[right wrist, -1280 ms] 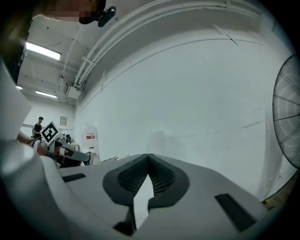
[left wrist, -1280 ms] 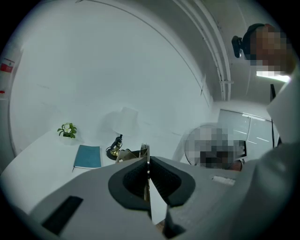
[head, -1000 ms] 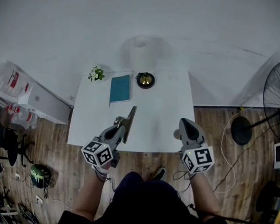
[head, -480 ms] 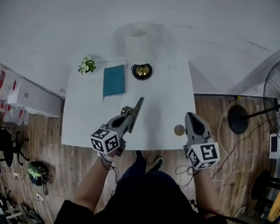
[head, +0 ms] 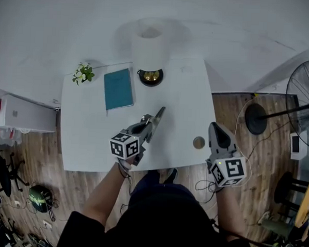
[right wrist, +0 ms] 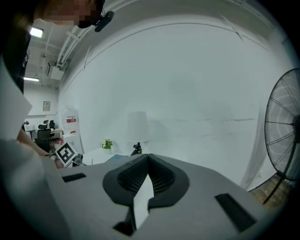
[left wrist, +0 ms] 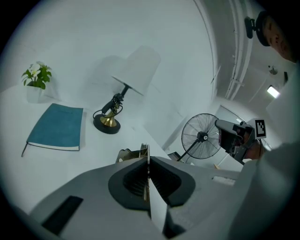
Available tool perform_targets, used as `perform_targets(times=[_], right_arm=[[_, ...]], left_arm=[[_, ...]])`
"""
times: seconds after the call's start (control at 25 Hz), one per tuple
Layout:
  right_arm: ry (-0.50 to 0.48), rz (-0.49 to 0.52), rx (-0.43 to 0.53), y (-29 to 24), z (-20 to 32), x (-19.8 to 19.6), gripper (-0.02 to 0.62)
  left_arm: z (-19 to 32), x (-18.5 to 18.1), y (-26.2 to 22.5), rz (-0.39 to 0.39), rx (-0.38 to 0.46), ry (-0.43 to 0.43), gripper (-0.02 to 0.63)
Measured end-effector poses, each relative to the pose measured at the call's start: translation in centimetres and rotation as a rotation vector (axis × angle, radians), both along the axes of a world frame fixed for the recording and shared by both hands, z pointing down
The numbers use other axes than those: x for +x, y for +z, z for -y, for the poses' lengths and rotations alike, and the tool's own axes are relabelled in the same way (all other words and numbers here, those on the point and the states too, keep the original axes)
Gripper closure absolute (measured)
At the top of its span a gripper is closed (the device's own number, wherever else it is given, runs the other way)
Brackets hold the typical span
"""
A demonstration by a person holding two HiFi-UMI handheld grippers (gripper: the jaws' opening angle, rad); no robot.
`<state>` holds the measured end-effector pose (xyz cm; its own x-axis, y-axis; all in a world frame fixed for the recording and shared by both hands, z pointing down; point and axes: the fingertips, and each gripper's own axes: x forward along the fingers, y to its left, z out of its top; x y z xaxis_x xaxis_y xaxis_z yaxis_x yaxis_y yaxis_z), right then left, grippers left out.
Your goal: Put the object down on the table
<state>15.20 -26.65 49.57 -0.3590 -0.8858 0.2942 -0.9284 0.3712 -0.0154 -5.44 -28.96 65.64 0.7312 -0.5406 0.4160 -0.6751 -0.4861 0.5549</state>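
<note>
Your left gripper point(head: 148, 127) is clamped on the thin flat object point(head: 156, 118), which sits over the middle of the desk point(head: 86, 135), somewhat toward its near edge. From above only the object's narrow edge shows. Its long axis runs straight out of the jaws toward the desk's far right corner, in line with the gripper itself. So the coming move is probably a lowering and a tilt of that hand, not a reach. I cannot tell whether the far tip already touches the surface.

Your right gripper point(head: 215, 126) is off the desk's right edge near the near right corner, just beside a small round disc point(head: 198, 143), and well apart from the object. The left hand is the one that matters.

The left gripper view shows what the head view cannot: the pads of the left gripper point(left wrist: 148, 163) are pressed flat on the object point(left wrist: 142, 152), with a brownish part showing past them. Ahead of it lie the teal book point(left wrist: 56, 126) and the lamp point(left wrist: 124, 89). In the right gripper view, the right gripper point(right wrist: 148, 157) has its jaws together with nothing between them.
</note>
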Motion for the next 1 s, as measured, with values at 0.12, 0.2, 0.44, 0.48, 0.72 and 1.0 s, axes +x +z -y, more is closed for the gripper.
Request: perform_targets(times=[0.12,0.2,0.44,0.48,0.72,1.0], right_arm=[[0.015,-0.013,-0.013,0.5,0.4,0.1,0.589],[0.03,-0.022,-0.024,0.9,0.5,0.3,0.589],[0.045,-0.023,-0.054,2.7,1.0,0.7,0.589],[0.047,-0.02,-0.059,2.9,0.9,0.8,0.589],[0.055,-0.004,-0.052,2.9,1.2,1.4,0.589],[0.035,0.021,-0.062,3.3,1.0,1.6,0.589]], left_arm=[[0.5,1.0,2.6,-0.021,-0.068,0.037,0.6],[0.6,1.7,4.1,-0.037,-0.121,0.059,0.6],[1.1,2.2,7.7,-0.013,-0.197,0.104,0.6],[0.9,2.2,8.1,-0.006,-0.206,0.105,0.6],[0.9,1.9,9.4,0.01,-0.243,0.094,0.597],[1.1,0.7,9.8,0.121,-0.249,0.006,0.503]])
